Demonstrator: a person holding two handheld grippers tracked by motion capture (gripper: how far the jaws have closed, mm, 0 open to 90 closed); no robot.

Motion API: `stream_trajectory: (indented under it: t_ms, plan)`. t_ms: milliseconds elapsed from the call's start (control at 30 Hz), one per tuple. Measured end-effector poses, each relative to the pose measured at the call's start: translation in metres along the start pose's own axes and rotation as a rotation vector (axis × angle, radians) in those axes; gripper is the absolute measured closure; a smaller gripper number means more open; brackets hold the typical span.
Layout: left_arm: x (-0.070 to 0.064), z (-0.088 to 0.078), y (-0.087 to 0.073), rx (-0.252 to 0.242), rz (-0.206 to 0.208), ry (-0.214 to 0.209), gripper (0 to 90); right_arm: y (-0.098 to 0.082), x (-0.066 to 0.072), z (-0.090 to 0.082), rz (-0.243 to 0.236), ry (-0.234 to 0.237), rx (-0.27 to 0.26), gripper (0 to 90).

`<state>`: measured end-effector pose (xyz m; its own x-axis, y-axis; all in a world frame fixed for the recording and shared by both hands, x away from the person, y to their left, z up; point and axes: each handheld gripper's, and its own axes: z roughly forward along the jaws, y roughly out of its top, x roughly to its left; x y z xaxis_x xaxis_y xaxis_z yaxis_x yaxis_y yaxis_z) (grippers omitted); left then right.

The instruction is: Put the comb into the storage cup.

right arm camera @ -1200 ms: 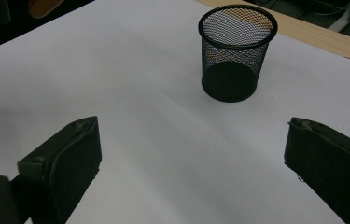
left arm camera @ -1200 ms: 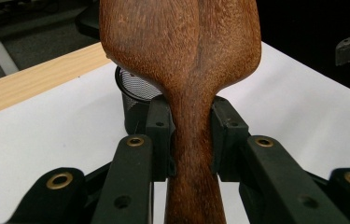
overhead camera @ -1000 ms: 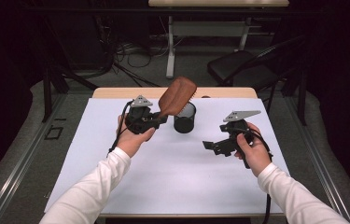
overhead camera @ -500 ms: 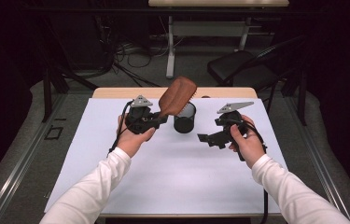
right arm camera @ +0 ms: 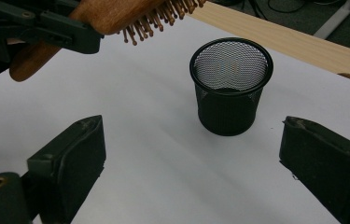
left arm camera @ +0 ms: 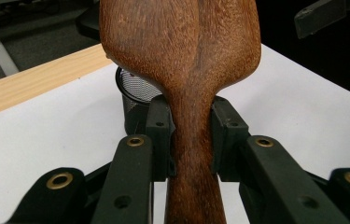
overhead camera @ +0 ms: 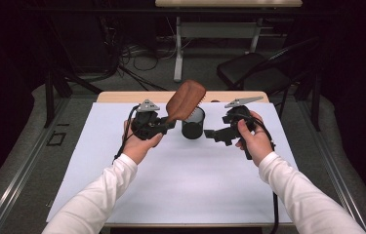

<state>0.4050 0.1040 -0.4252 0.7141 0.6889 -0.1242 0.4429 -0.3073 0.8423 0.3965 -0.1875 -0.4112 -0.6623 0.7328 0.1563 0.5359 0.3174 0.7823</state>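
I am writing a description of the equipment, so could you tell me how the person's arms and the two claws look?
Both arms wear long white sleeves. The left claw and the right claw are black, blocky tools with flat rectangular pads, each carrying a grey three-cornered plate on top. Brass-coloured rings mark the joints of the linkages. A black cable trails from the right one.

1. Wooden table (overhead camera: 122, 96), light edge exposed along the far side.
2. White sheet (overhead camera: 190, 180) covers most of the tabletop.
3. Black mesh cup (overhead camera: 193, 123) stands upright on the sheet, near its far edge.
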Motion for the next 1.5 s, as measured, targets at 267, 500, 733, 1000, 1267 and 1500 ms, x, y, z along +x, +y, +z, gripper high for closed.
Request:
stream_trajectory:
  t_ms: [267, 500, 733, 1000, 1267, 1500]
  plan:
    - [0.002, 0.0, 0.001, -0.003, -0.006, 0.0, 72.2, 0.011, -0.003, 0.003, 0.013, 0.013, 0.009, 7.0]
    - [0.003, 0.001, 0.002, -0.014, -0.012, 0.004, 72.3, 0.019, -0.008, 0.009, 0.026, 0.006, 0.015, 7.0]
    - [0.005, 0.003, 0.002, -0.012, -0.017, 0.008, 72.3, 0.025, -0.016, 0.014, 0.033, -0.004, 0.012, 7.0]
    - [0.007, 0.005, 0.002, -0.008, -0.02, 0.01, 72.3, 0.034, -0.022, 0.016, 0.051, 0.0, -0.004, 7.0]
    - [0.009, 0.008, 0.002, -0.012, -0.029, 0.015, 72.3, 0.043, -0.028, 0.018, 0.088, -0.022, -0.024, 7.0]
    - [0.01, 0.011, 0.001, -0.015, -0.035, 0.018, 72.3, 0.051, -0.032, 0.017, 0.142, -0.017, -0.055, 6.9]
